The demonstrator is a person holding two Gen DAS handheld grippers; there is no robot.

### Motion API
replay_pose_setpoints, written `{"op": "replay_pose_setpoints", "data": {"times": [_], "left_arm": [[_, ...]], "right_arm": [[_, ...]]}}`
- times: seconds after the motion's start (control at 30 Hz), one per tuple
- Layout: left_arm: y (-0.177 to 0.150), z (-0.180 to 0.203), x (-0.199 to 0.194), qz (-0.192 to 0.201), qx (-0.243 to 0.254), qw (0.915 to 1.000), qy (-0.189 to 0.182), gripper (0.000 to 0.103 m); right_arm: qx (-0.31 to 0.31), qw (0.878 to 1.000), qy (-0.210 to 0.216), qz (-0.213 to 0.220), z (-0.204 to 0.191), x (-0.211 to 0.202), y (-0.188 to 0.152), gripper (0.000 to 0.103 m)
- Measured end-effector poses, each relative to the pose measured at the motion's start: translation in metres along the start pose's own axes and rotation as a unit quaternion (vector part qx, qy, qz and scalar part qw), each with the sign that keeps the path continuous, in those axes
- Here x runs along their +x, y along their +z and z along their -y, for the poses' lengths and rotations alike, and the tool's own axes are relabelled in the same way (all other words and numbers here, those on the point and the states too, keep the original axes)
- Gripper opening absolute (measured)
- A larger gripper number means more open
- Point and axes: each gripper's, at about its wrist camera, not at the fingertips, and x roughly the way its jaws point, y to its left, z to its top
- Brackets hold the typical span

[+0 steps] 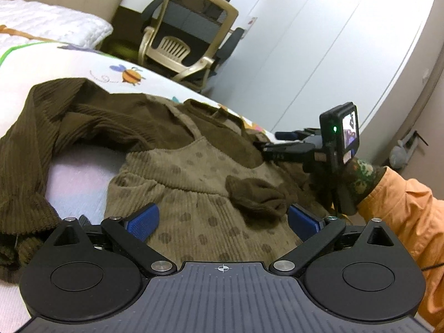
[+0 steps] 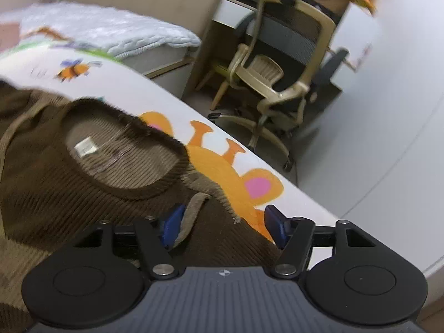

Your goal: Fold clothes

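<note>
both grippers are hanging over the garment with their blue pads spread apart and nothing between them. the left gripper (image 1: pixel 223 222) is hovering released above the tan dotted pinafore front (image 1: pixel 194 194) of the brown ribbed dress (image 1: pixel 91 122), which is lying crumpled on the cartoon-printed bedsheet (image 1: pixel 83 63). the right gripper (image 2: pixel 222 226) is sitting low over the shoulder, just right of the neckline (image 2: pixel 125 155), its left pad beside a tan strap (image 2: pixel 191 211) and its right pad over the orange giraffe print (image 2: pixel 236 177) at the bed's edge; seen from the left wrist view, it is pointing in at that same shoulder.

the dress is running lengthwise from the left gripper up toward the neckline, so its long axis is lying roughly along the left tool's line of sight. one long sleeve (image 1: pixel 30 144) is sprawling out to the left, well apart from the right gripper; the other cuff (image 1: pixel 255 197) is lying bunched on the chest, just ahead of the left gripper's right pad. judging from this, the left hand is nearer both sleeves, while the right is better placed to pin or lift the shoulder. an office chair (image 2: pixel 274 83) is standing beyond the bed.
</note>
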Motion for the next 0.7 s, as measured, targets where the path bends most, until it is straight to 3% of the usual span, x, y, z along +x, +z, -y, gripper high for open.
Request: {"op": "replay_pose_setpoints", "data": {"times": [0.07,0.13,0.2,0.27,0.37,0.5,0.57,0.67,0.7], "left_arm": [[-0.001,-0.001,0.000,-0.002,-0.002,1.0000,0.001,0.102],[-0.002,0.000,0.000,-0.003,0.000,1.0000,0.002,0.102],[-0.003,0.001,0.000,-0.004,0.003,1.0000,0.004,0.103],[-0.004,0.002,0.000,-0.005,0.006,1.0000,0.005,0.103],[-0.004,0.004,0.000,-0.005,0.009,0.9999,0.009,0.103],[-0.003,0.013,-0.007,-0.002,0.014,0.9991,0.041,0.103],[-0.003,0.017,-0.017,0.004,0.024,0.9980,0.059,0.103],[0.003,0.014,-0.022,0.005,0.038,0.9951,0.091,0.103],[0.007,0.011,-0.019,0.001,0.039,0.9944,0.098,0.103]], "right_arm": [[0.033,0.999,0.010,0.002,0.009,-0.011,-0.004,0.065],[0.085,0.995,0.043,0.011,0.022,-0.036,-0.016,0.072],[0.135,0.987,0.086,0.022,0.033,-0.064,-0.035,0.089],[0.183,0.974,0.133,0.031,0.043,-0.094,-0.057,0.094],[0.218,0.963,0.153,0.041,0.045,-0.130,-0.091,0.094],[0.201,0.972,0.104,0.061,0.049,-0.163,-0.126,0.094],[0.197,0.974,0.104,0.052,0.056,-0.166,-0.142,0.093],[0.210,0.969,0.124,0.039,0.061,-0.161,-0.156,0.079],[0.211,0.968,0.130,0.038,0.061,-0.157,-0.154,0.079]]}}
